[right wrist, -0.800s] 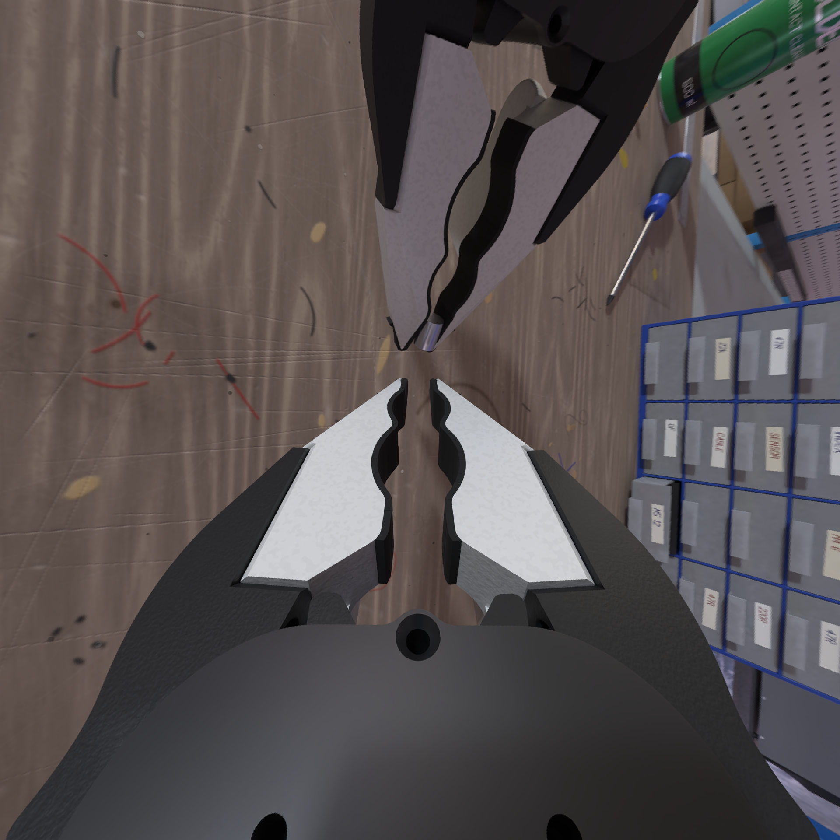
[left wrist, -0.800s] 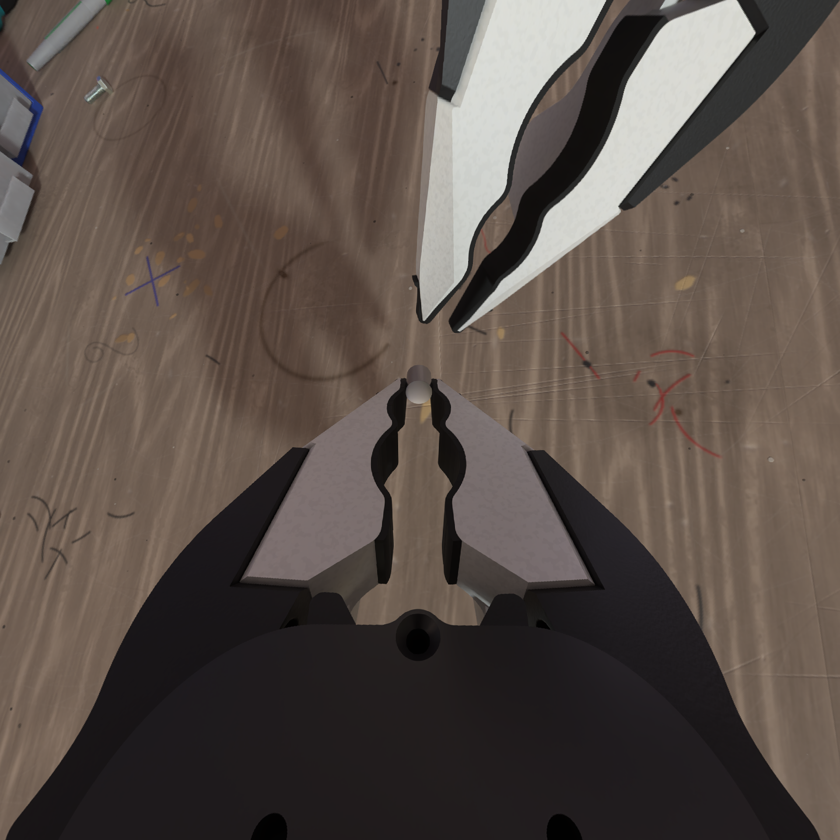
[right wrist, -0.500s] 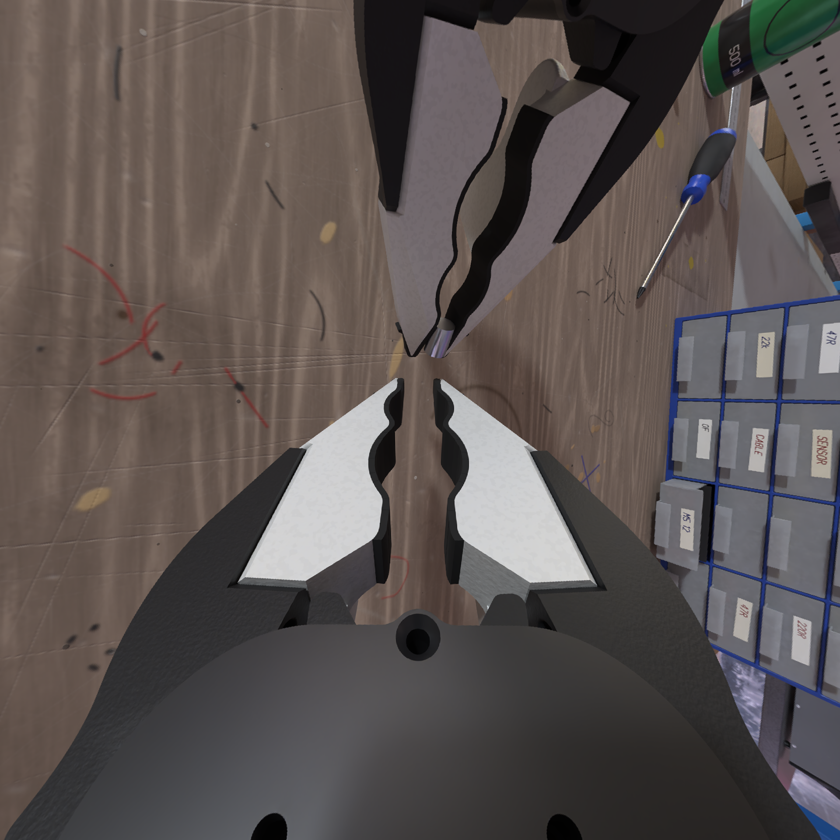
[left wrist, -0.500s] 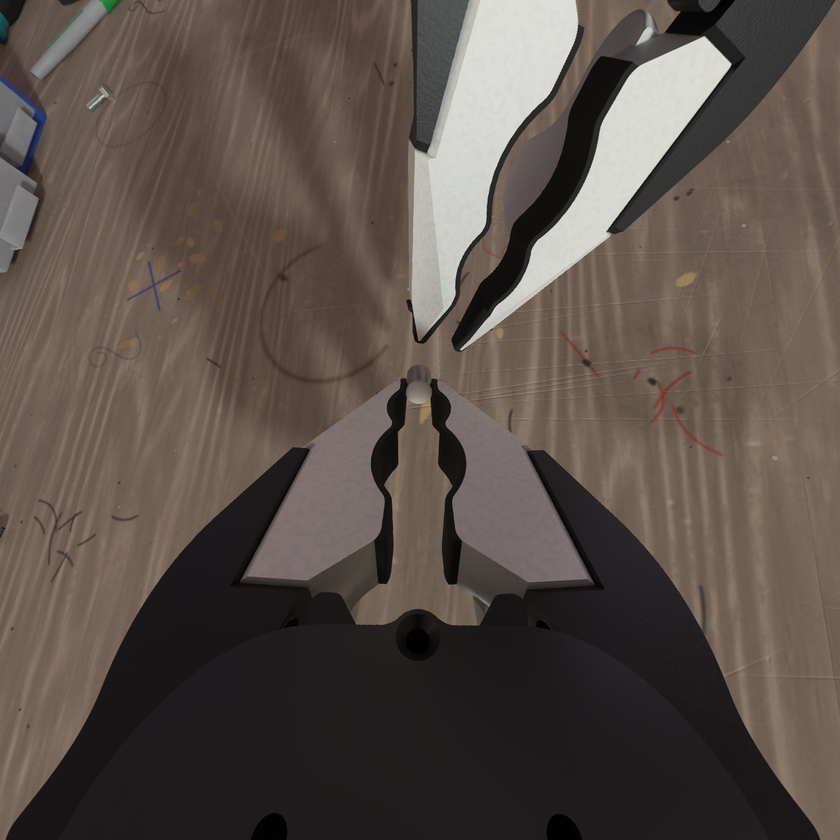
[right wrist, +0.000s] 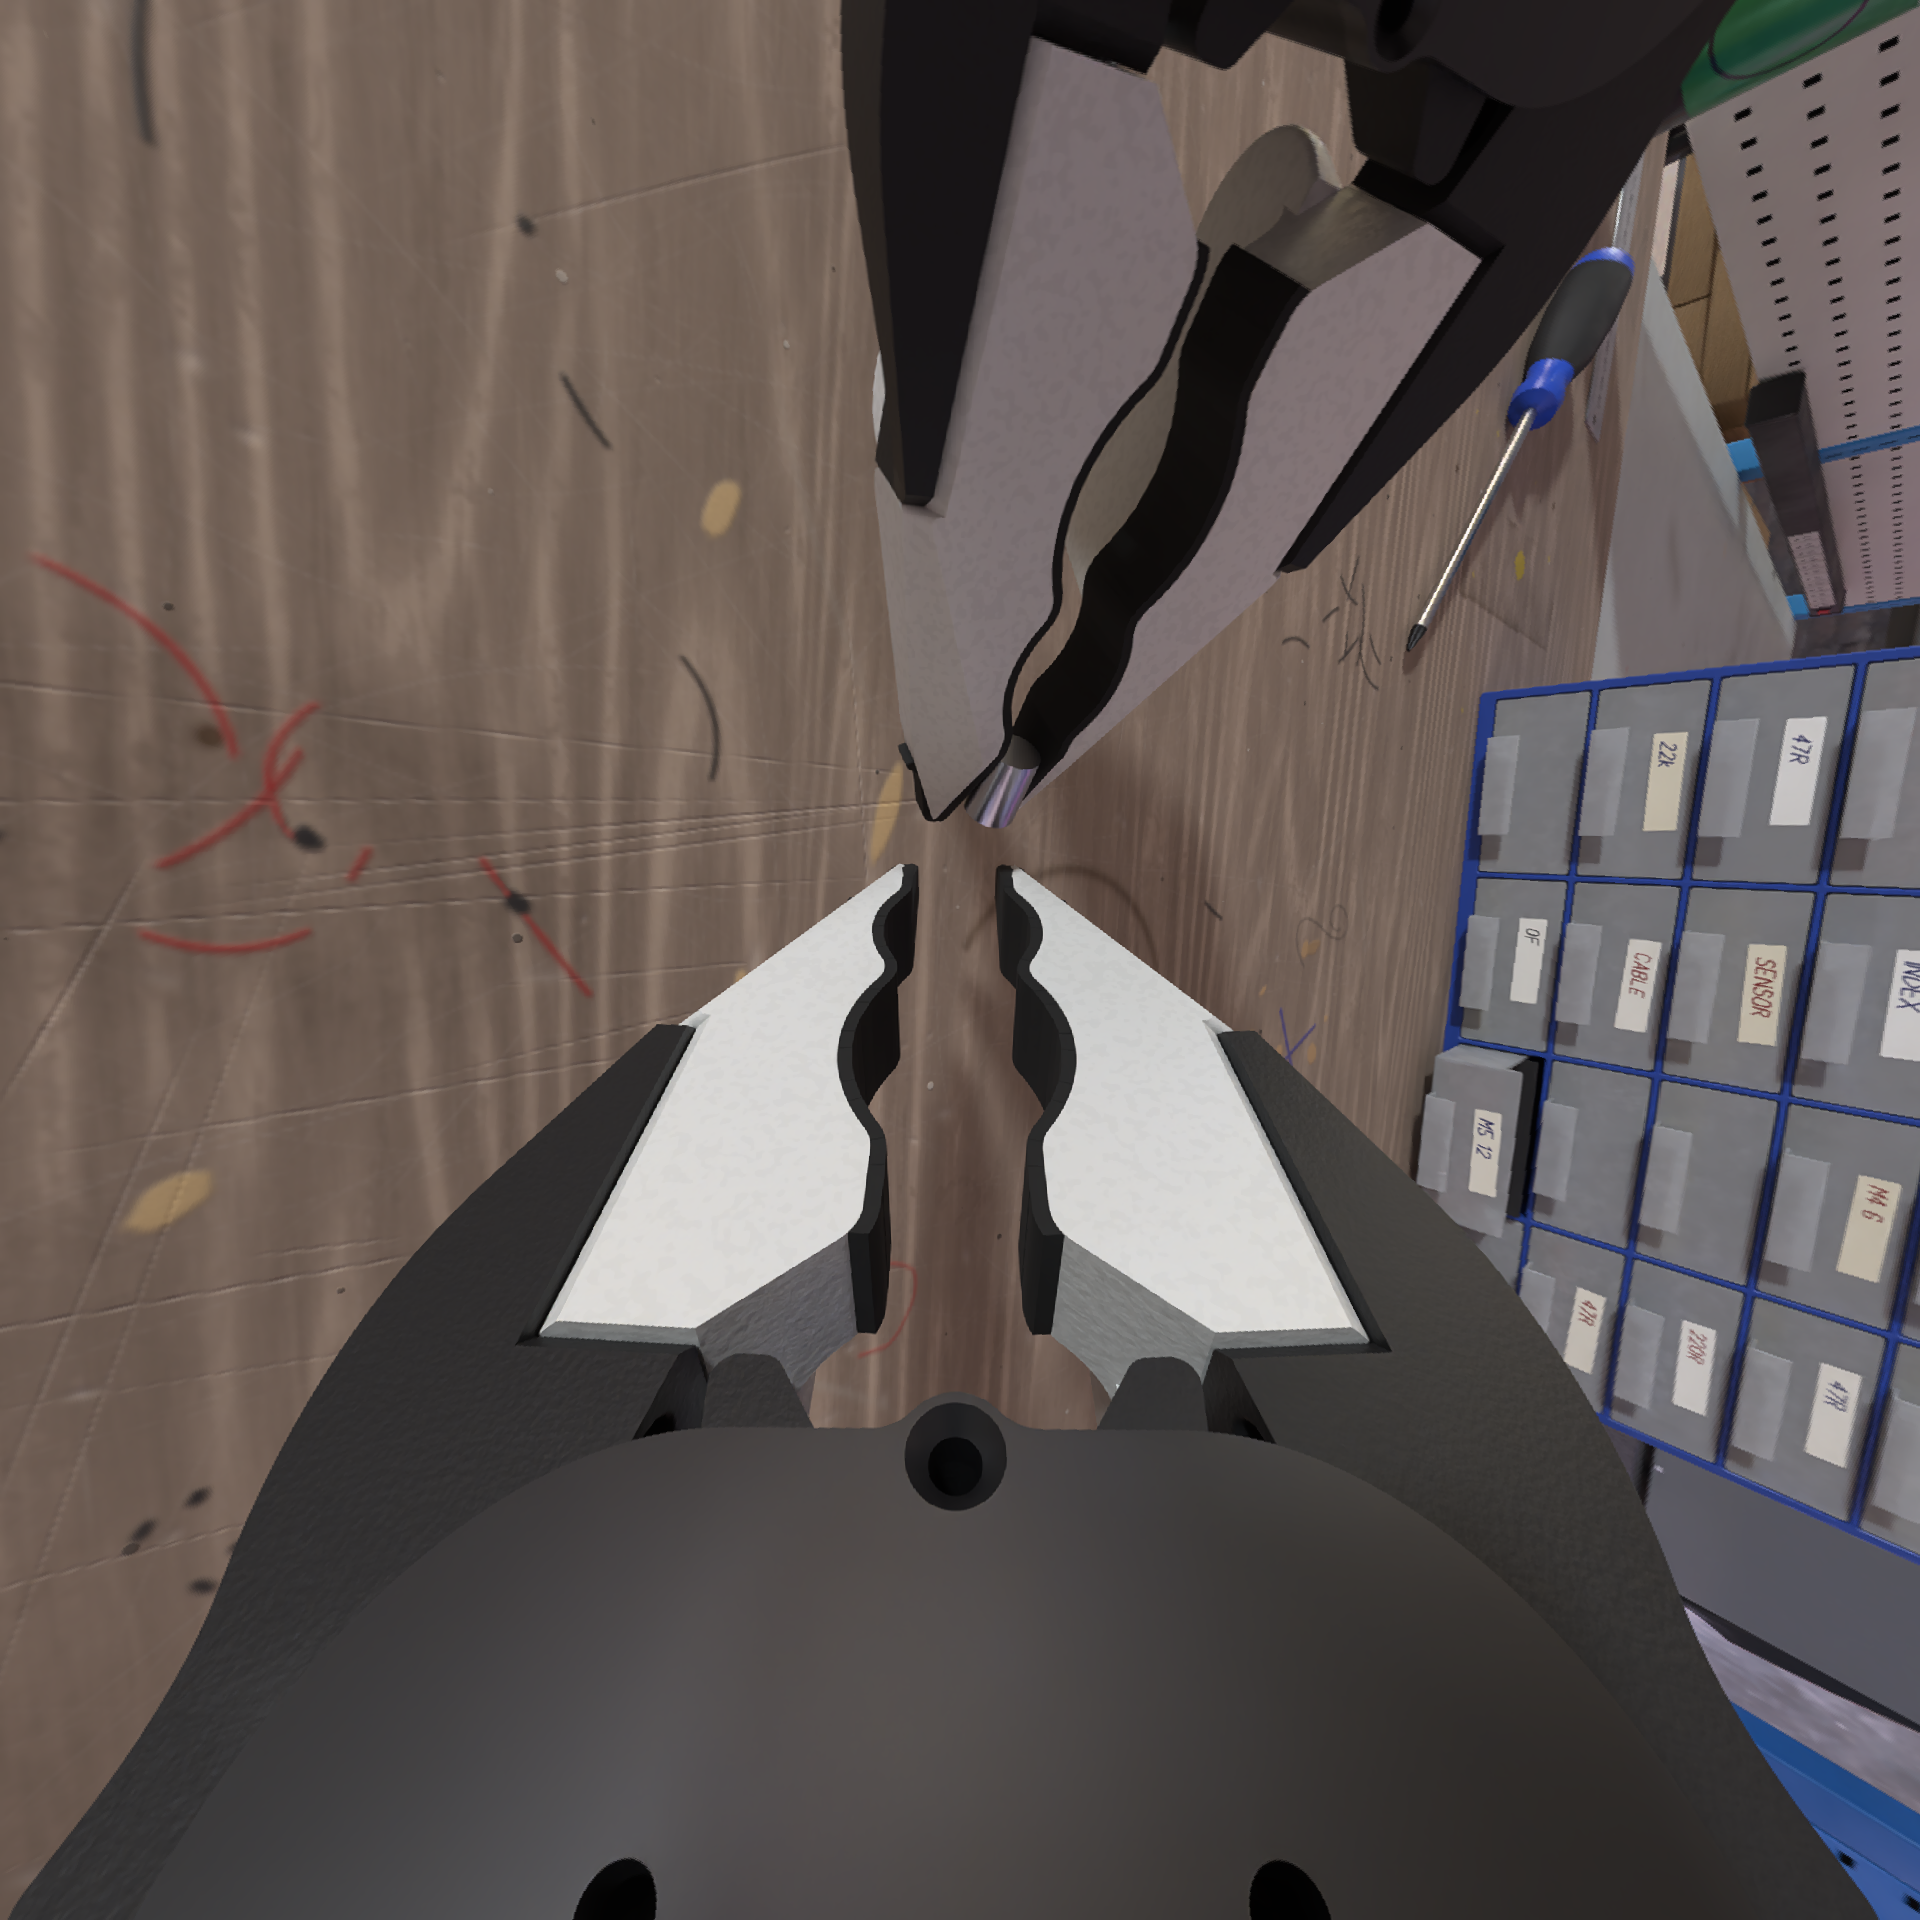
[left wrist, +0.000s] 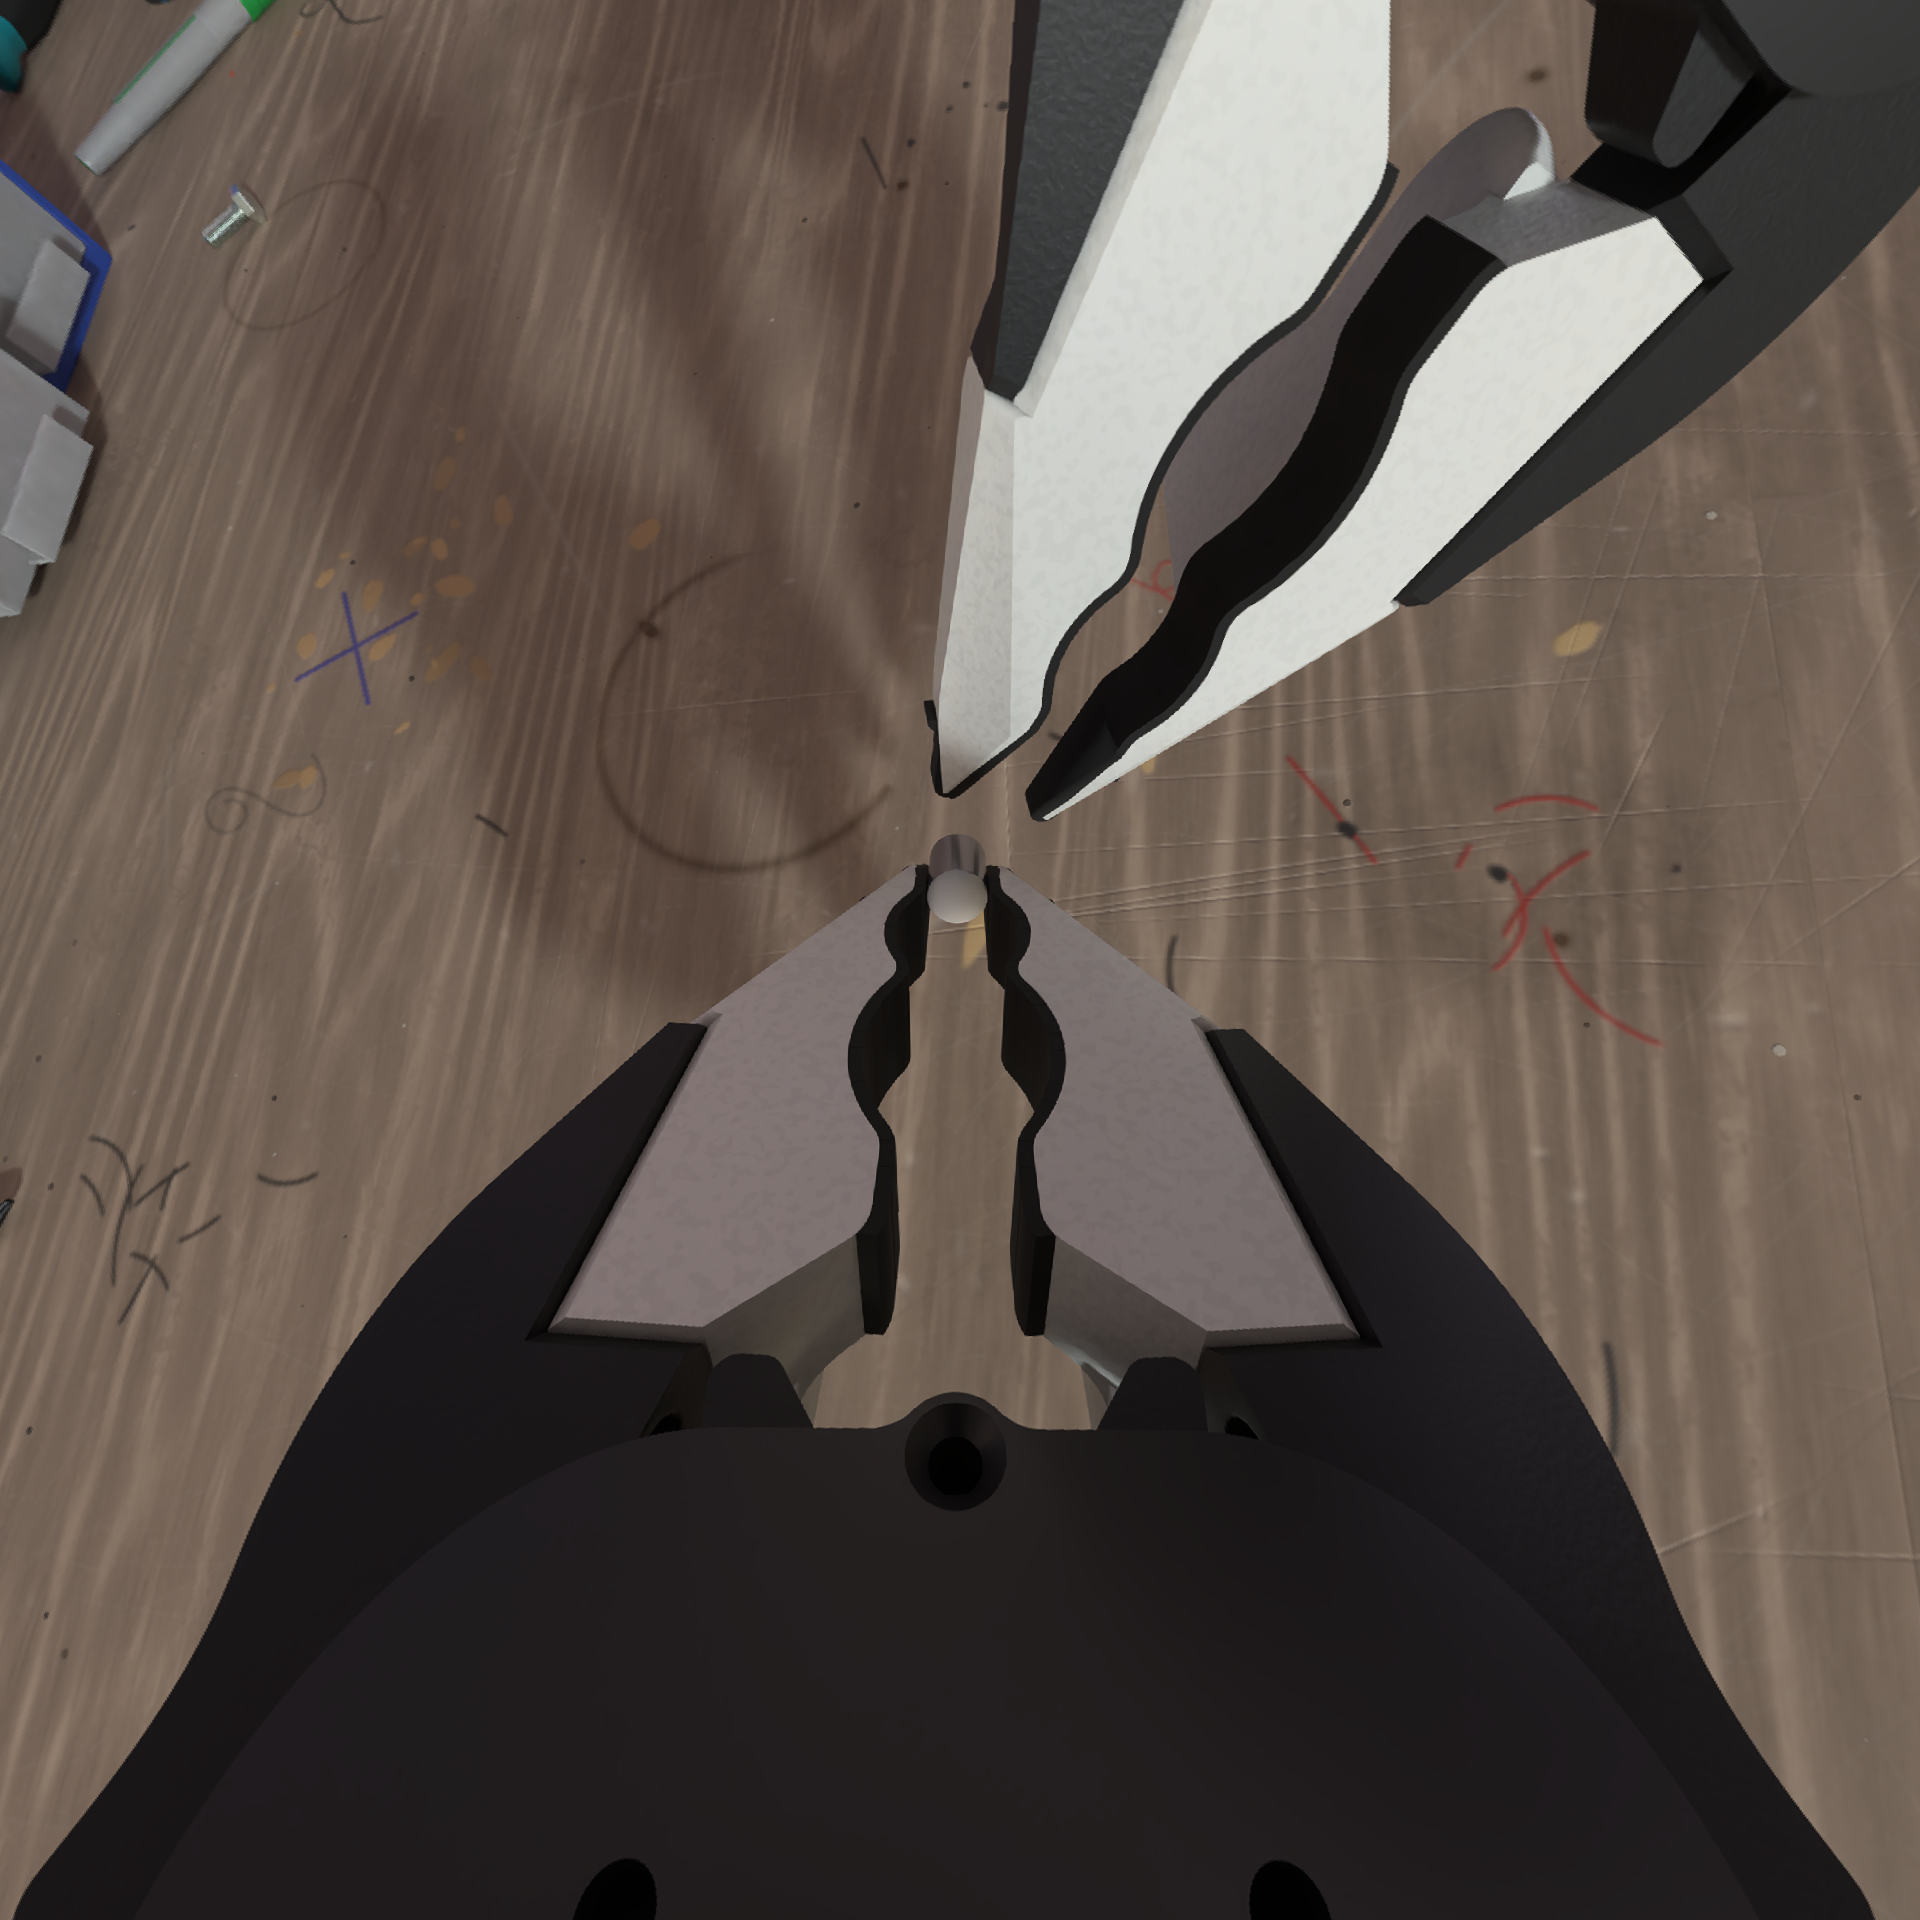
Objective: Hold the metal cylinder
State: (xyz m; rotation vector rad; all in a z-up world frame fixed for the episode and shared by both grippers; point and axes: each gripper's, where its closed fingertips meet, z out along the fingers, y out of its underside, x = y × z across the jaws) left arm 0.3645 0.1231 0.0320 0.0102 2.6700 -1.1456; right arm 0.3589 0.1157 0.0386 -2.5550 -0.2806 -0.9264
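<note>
While the blue bin rack (right wrist: 1704, 1039) fills the right edge of the right wrist view, its compartments hold grey drawer boxes, most fronted with small handwritten paper labels; what lies inside them cannot be seen. Only a corner of that blue rack (left wrist: 52, 343) shows in the left wrist view, which alone takes in a green-and-white marker (left wrist: 166, 88) and a small bolt (left wrist: 234, 218) on the wooden bench (left wrist: 520, 987). A blue-handled screwdriver (right wrist: 1507, 447) and a grey pegboard (right wrist: 1818, 291) appear only in the right wrist view. The left gripper (left wrist: 956, 894) is clamped on the metal cylinder (left wrist: 956, 883), pinched at the very fingertips above the bench. The right gripper (right wrist: 956, 883) has its 2 fingers slightly apart with nothing between them, tip to tip with the left gripper.
</note>
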